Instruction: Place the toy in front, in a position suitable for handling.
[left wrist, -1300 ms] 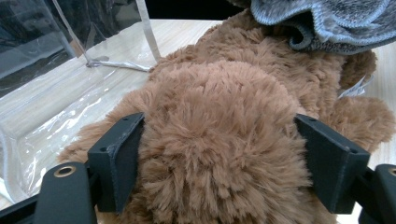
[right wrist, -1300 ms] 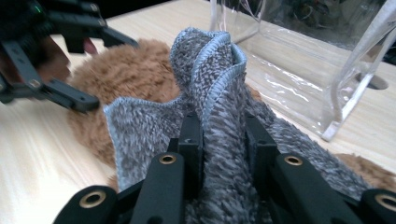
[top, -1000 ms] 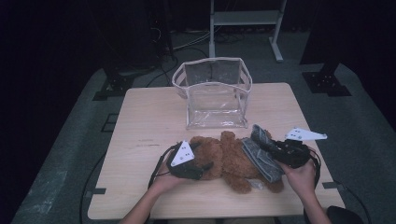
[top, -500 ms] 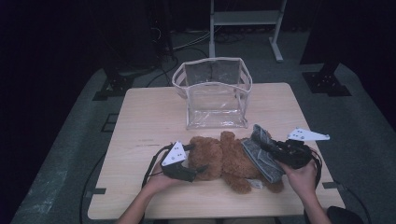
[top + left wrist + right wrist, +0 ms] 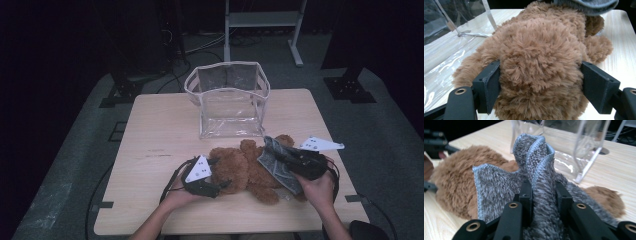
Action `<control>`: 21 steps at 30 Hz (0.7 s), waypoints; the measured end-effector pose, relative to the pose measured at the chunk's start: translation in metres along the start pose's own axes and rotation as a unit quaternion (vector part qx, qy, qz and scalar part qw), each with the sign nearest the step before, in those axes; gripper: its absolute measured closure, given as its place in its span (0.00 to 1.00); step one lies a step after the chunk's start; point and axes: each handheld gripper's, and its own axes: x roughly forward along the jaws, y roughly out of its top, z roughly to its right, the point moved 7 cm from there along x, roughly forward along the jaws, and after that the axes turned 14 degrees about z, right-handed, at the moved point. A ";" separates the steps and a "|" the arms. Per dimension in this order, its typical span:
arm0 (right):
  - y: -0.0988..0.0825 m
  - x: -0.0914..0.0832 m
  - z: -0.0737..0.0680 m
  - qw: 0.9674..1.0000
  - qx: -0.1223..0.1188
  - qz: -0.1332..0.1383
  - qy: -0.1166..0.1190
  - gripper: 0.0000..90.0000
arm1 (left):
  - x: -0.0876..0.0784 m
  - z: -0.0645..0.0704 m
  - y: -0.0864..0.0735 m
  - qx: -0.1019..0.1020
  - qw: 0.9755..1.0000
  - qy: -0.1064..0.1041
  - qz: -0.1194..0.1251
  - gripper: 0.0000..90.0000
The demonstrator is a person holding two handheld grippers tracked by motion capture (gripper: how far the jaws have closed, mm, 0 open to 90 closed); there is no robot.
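Brown plush teddy bear (image 5: 250,167) lying on the pale wooden table (image 5: 160,135) before the clear plastic bag (image 5: 227,100): left gripper (image 5: 540,82), just closing, straddles its head and should squeeze firmly, while right gripper (image 5: 544,192) pinches the grey fleece cloth (image 5: 534,167) draped over it.

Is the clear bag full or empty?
Empty. The bag stands open on the table, nothing shows through its clear walls; the teddy lies outside.

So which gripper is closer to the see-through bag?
The right. The right gripper, shut on the grey cloth, sits just in front of the clear bag's right corner. The left gripper, its jaws around the teddy bear's head, sits farther back.
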 end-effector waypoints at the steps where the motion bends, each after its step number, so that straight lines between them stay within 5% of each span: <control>1: 0.001 -0.001 -0.002 1.000 -0.003 0.002 0.001 0.80 | 0.001 0.001 0.000 0.002 1.000 0.001 -0.001 0.25; 7: 0.005 0.012 -0.047 0.997 -0.053 -0.004 0.051 0.79 | 0.009 0.009 0.003 0.007 1.000 -0.007 -0.003 0.26; 10: 0.000 0.019 -0.055 0.995 -0.081 -0.023 0.048 0.78 | 0.008 0.009 0.002 0.011 1.000 -0.005 -0.001 0.24; 13: 0.000 0.016 -0.037 0.997 -0.071 -0.021 0.017 0.79 | 0.006 0.003 0.001 -0.003 1.000 0.011 0.001 0.20; 16: 0.003 0.010 -0.020 0.999 -0.033 -0.010 -0.002 0.80 | 0.007 0.000 -0.001 -0.023 1.000 0.015 0.005 0.19; 21: 0.021 0.016 -0.043 0.999 -0.014 0.000 0.051 0.80 | 0.017 0.005 0.002 -0.015 1.000 0.015 0.004 0.31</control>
